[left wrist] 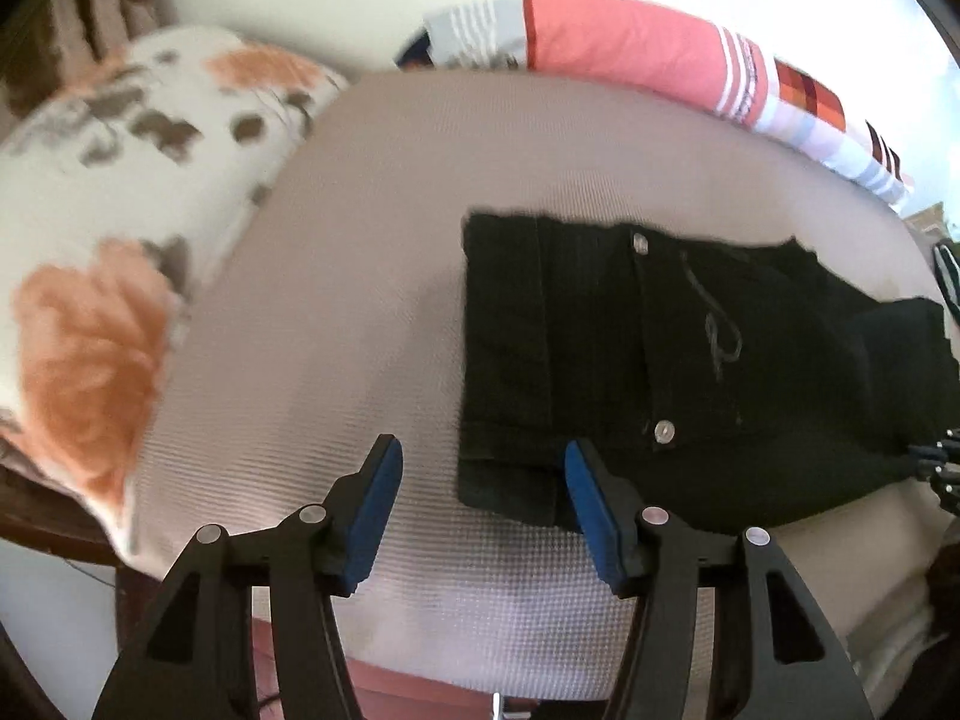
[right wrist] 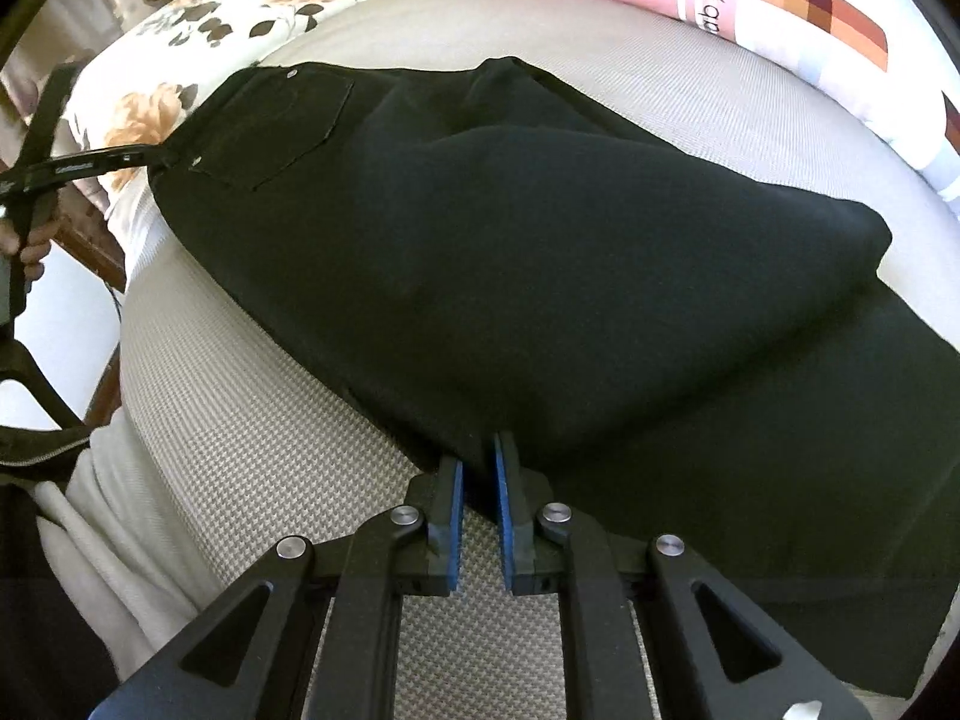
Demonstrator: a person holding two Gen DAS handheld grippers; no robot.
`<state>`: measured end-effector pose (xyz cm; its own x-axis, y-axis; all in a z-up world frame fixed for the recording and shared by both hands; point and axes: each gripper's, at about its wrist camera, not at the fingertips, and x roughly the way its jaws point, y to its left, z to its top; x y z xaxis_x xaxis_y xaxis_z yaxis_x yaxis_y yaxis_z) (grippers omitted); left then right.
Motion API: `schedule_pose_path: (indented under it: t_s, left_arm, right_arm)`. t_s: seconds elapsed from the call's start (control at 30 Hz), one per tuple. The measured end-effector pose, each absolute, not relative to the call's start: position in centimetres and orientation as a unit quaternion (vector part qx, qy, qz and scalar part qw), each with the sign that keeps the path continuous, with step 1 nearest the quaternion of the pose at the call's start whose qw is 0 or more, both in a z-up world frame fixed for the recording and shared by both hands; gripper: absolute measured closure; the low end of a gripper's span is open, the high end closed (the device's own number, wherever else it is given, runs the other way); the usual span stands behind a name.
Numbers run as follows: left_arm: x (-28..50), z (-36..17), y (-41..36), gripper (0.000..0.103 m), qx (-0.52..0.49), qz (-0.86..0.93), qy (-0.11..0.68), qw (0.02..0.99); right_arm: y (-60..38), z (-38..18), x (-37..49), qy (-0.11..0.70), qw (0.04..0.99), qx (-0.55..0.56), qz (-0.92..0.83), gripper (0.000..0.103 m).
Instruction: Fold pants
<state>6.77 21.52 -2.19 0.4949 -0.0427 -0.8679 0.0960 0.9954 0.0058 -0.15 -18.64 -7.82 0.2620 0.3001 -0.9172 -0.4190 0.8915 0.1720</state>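
Black pants [left wrist: 690,360] lie folded on a beige waffle-weave bed cover [left wrist: 336,312]. In the left wrist view the waistband end with two metal buttons faces me. My left gripper [left wrist: 483,450] stands open just above the near waistband corner, with its blue pads on either side of that corner and off the cloth. In the right wrist view the pants [right wrist: 510,240] spread wide, with a leg folded over. My right gripper [right wrist: 478,456] is shut on the near edge of the pants. One of the left gripper's fingers [right wrist: 102,159] reaches the waistband at far left.
A floral pillow [left wrist: 90,210] [right wrist: 198,18] lies at the bed's left end. A pink and white patterned pillow [left wrist: 630,48] [right wrist: 780,0] lies along the back. A person's hand [right wrist: 30,249] shows at the left edge. White bedding [right wrist: 120,510] hangs over the near side.
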Motion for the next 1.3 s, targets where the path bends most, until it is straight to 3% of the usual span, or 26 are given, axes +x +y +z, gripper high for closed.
schedule_pose_path:
  t_s: [0.27, 0.53, 0.8, 0.87, 0.9, 0.93, 1.1, 1.3]
  left_arm:
    - [4.4, 0.9, 11.1, 0.044, 0.103, -0.2, 0.425, 0.877]
    - [3.7, -3.4, -1.3, 0.044, 0.179, -0.354, 0.433, 0.809]
    - [3.7, -6.2, -7.6, 0.045, 0.211, -0.384, 0.434, 0.787]
    - [3.7, -6.7, -8.6, 0.055, 0.21, -0.384, 0.433, 0.788]
    - [3.8, -6.9, -9.3, 0.076, 0.209, -0.385, 0.432, 0.788]
    - [3.9, -7.2, -9.8, 0.09, 0.211, -0.381, 0.436, 0.788]
    - [5.2, -7.5, -9.9, 0.095, 0.187, -0.359, 0.457, 0.792]
    - [5.2, -7.3, -8.9, 0.095, 0.167, -0.358, 0.463, 0.794]
  right_arm:
    - [-19.9, -6.6, 0.6, 0.558, 0.8, -0.003, 0.219, 0.092]
    - [-20.4, -5.9, 1.2, 0.554, 0.804, 0.029, 0.213, 0.093]
    - [-20.5, -5.0, 2.1, 0.548, 0.807, 0.048, 0.216, 0.093]
    - [-20.6, -4.9, 2.1, 0.546, 0.807, 0.052, 0.22, 0.092]
    - [-20.7, -4.9, 2.2, 0.547, 0.806, 0.057, 0.219, 0.09]
    - [-21.0, -4.9, 2.2, 0.55, 0.804, 0.065, 0.215, 0.09]
    - [-24.7, -4.4, 1.6, 0.537, 0.811, 0.122, 0.196, 0.073]
    - [-36.3, -5.5, 0.0, 0.518, 0.816, 0.245, 0.077, 0.073]
